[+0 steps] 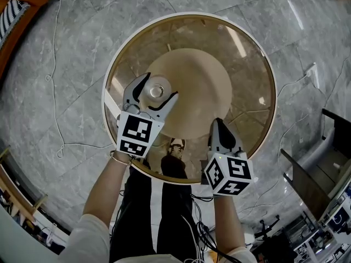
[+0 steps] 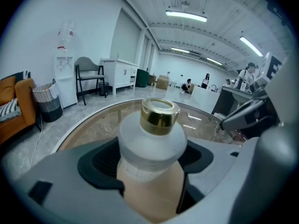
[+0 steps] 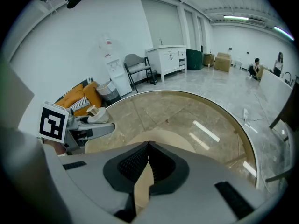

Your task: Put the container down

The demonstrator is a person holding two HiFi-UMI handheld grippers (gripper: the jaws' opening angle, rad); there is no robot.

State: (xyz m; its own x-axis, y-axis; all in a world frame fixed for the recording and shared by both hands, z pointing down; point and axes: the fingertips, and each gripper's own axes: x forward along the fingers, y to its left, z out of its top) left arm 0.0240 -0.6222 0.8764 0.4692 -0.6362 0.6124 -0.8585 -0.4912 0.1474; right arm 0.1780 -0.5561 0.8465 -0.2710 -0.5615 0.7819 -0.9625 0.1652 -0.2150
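Observation:
The container [image 1: 156, 91] is a frosted white bottle [image 2: 152, 146] with a gold cap [image 2: 160, 112]. It stands upright between the jaws of my left gripper [image 1: 161, 86], which is shut on its body over the left part of the round glass table [image 1: 258, 81]. Whether its base touches the glass is hidden. My right gripper [image 1: 218, 123] hovers over the table's near edge, jaws [image 3: 148, 146] shut with nothing between them. In the right gripper view the left gripper [image 3: 88, 125] and the container [image 3: 96, 115] appear at the left.
The table has a beige cone-shaped base [image 1: 192, 92] under the glass. An orange sofa [image 1: 22, 4] stands at the far left, a thin cable [image 1: 55, 81] lies on the marble floor, and dark furniture [image 1: 318, 174] is at the right.

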